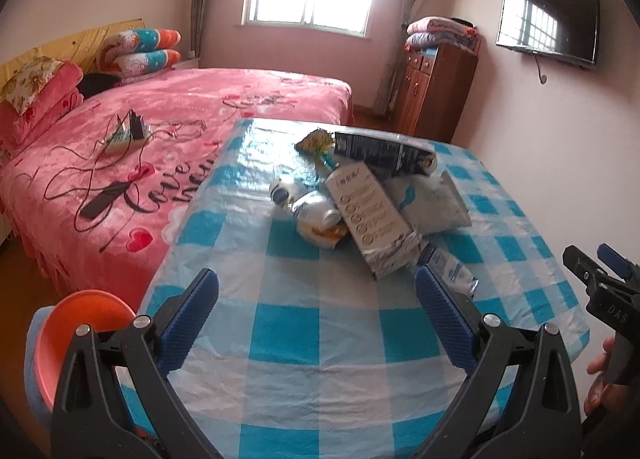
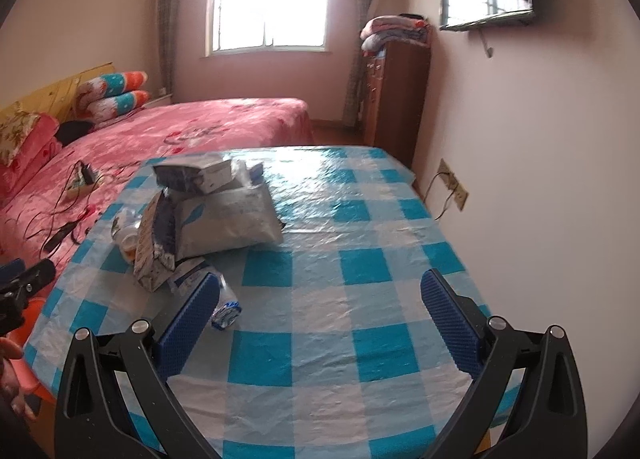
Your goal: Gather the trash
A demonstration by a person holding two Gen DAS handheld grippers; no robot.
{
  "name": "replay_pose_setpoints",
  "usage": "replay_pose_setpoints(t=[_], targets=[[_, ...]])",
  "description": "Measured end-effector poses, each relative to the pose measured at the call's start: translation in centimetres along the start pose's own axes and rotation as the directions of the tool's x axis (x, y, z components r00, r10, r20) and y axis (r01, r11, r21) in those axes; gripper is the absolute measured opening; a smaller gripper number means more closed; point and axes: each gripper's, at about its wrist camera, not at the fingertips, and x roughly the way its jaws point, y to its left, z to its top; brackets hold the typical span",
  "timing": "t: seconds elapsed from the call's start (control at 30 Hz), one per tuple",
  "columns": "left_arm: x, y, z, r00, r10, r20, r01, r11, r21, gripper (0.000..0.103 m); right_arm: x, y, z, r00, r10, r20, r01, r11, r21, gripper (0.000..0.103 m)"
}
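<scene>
On table (image 1: 320,339): carton (image 1: 374,219) lengthwise, away

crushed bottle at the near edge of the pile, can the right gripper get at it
Probably yes: the crushed bottle lies on the tablecloth beside the right gripper, whose jaws are open, and nothing sits on its near end.

The trash (image 1: 372,195) lay in one loose pile: a crumpled white bottle (image 1: 316,215), a silver-lined carton (image 1: 376,219), a grey pouch (image 2: 228,219) and a dark box (image 1: 384,149).
</scene>
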Motion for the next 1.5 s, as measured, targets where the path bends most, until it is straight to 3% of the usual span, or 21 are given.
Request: replay_pose_setpoints(t=[0.2, 0.4, 0.7, 0.93, 1.2, 1.27, 1.4, 1.5], targets=[[1.1, 1.1, -0.4, 1.000, -0.002, -0.031, 0.001, 1.000, -0.029, 0.099, 2.4, 0.1, -1.1, 0.986, 0.151, -0.064, -0.149, 0.988, 0.039, 0.099], [2.5, 2.1, 0.6, 0.998, -0.008, -0.055, 0.005, 0.999, -0.053, 0.099, 4.4, 1.4, -1.6, 0.954, 0.279, -0.111, -0.276, 0.960, 0.048, 0.099], [8.1, 2.5, 3.9, 0.978, -0.120, -0.169, 0.100, 0.988, -0.122, 0.099, 6.9, 3.2, -1.2, 0.907, 0.388, -0.164, -0.385, 0.921, 0.050, 0.099], [13.6, 4.3, 6.4, 0.965, -0.146, -0.217, 0.090, 0.965, -0.248, 0.094, 8.6, 5.0, 1.6, 0.868, 0.471, -0.157, -0.468, 0.882, 0.062, 0.097], [17.4, 5.2, 7.1, 0.949, -0.165, -0.267, 0.075, 0.945, -0.317, 0.078, 11.2, 4.8, 7.5, 0.854, 0.511, -0.102, -0.506, 0.860, 0.072, 0.096], [18.0, 5.2, 7.3, 0.950, -0.159, -0.268, 0.067, 0.944, -0.322, 0.074, 12.2, 5.0, 9.4, 0.852, 0.516, -0.095, -0.514, 0.857, 0.044, 0.088], [19.3, 5.1, 7.4, 0.944, -0.165, -0.284, 0.063, 0.940, -0.334, 0.063, 14.6, 5.8, 12.5, 0.836, 0.533, -0.126, -0.537, 0.844, 0.007, 0.086], [19.7, 5.0, 7.5, 0.946, -0.164, -0.278, 0.063, 0.939, -0.339, 0.056, 16.6, 6.7, 14.3, 0.805, 0.567, -0.173, -0.577, 0.817, -0.011, 0.087]])
